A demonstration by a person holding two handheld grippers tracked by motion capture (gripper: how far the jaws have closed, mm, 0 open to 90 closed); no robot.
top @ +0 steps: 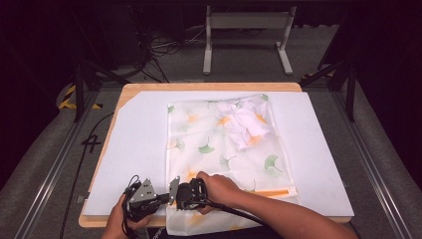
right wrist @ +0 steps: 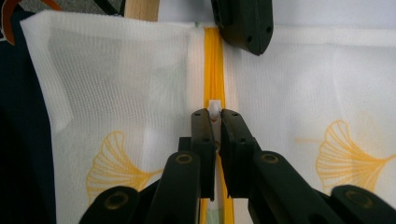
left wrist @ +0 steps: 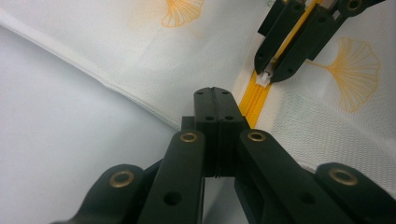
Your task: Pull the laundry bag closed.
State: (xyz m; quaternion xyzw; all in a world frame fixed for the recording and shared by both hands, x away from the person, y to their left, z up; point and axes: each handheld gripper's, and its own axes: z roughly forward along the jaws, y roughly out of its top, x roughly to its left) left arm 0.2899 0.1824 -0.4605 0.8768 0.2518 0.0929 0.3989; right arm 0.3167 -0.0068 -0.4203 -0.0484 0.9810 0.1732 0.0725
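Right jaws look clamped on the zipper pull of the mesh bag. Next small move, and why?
Probably draw the right gripper along the yellow zipper, away from the left gripper. Its jaws pinch the white zipper pull, while the left gripper is shut on the mesh bag at the zipper's end, anchoring it.

You worked on a fine white mesh-cloth bag [top: 224, 149] with a yellow plastic zipper [right wrist: 214, 60]. The gripper's fingers [right wrist: 205, 140] were matt black plastic with brass-coloured rivets; the mat [top: 134, 149] looked smooth and matt.
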